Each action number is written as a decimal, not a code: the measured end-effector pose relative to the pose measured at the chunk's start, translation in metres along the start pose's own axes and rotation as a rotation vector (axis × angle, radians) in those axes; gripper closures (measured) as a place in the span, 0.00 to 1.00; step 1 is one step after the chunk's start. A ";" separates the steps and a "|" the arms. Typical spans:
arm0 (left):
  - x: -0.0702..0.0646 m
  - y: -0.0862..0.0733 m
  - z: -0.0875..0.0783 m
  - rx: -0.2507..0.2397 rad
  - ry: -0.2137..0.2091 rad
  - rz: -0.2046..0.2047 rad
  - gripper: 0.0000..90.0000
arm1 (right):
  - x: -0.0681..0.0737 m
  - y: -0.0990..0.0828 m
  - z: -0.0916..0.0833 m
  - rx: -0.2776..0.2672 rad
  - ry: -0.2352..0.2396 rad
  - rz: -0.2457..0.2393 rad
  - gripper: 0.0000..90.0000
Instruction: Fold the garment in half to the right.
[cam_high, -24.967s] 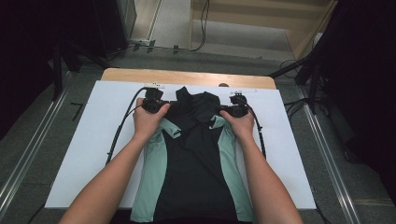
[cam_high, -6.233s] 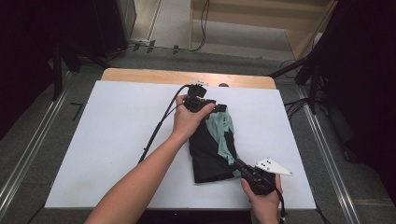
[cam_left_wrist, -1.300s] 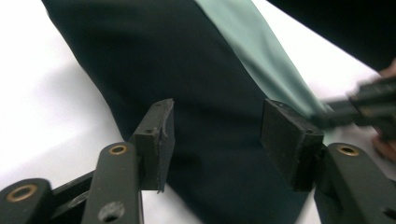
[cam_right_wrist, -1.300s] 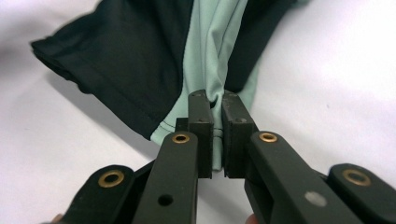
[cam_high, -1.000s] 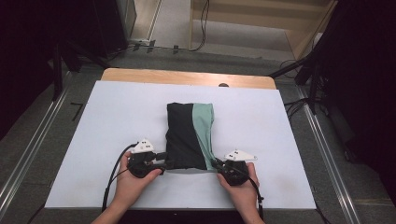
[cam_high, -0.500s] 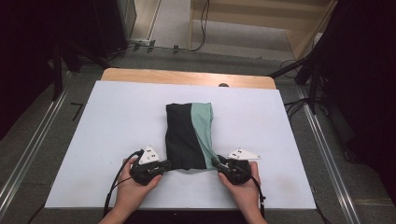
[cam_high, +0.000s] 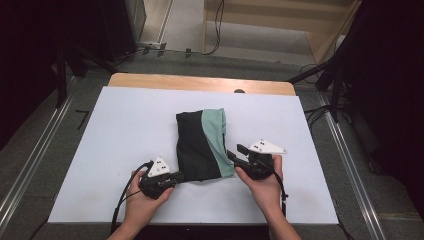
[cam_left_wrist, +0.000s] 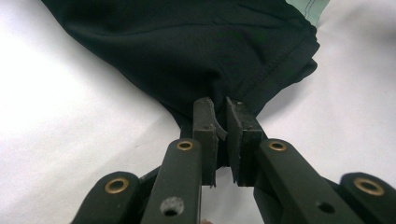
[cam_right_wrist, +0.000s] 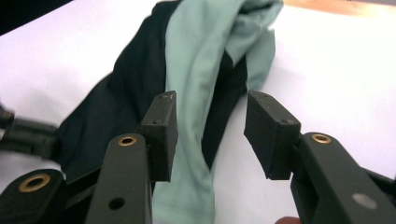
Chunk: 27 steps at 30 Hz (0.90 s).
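Your left tongs (cam_high: 175, 176) are clamped tight on the near left corner of the folded black and mint-green fabric garment (cam_high: 202, 145), which lies mid-tabletop on the white sheet (cam_high: 100, 150). Your right tongs (cam_high: 234, 156) have just been opening and stand half apart, the green hem loose between the jaws, unpinched. To fold evenly, close the right on its corner first, then lift both corners together, level, toward the far edge.
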<state>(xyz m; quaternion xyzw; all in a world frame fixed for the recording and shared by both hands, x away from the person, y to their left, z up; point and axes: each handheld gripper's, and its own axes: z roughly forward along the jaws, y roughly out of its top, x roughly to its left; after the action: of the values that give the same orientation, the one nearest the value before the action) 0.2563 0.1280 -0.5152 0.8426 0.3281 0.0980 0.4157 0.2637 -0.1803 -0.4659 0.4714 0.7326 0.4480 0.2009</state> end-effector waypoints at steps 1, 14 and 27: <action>0.000 0.000 0.000 -0.001 0.000 0.000 0.92 | 0.001 0.005 0.003 0.001 -0.002 -0.003 0.58; -0.001 0.000 0.000 -0.006 0.002 0.001 0.92 | -0.004 0.063 0.056 0.017 -0.038 0.046 0.61; -0.002 -0.001 -0.002 -0.020 0.004 0.017 0.92 | -0.019 0.062 0.074 0.048 -0.111 0.024 0.96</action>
<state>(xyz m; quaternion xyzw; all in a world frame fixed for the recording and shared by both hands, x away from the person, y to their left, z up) 0.2531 0.1283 -0.5143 0.8410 0.3208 0.1062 0.4225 0.3574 -0.1524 -0.4540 0.5088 0.7253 0.4058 0.2246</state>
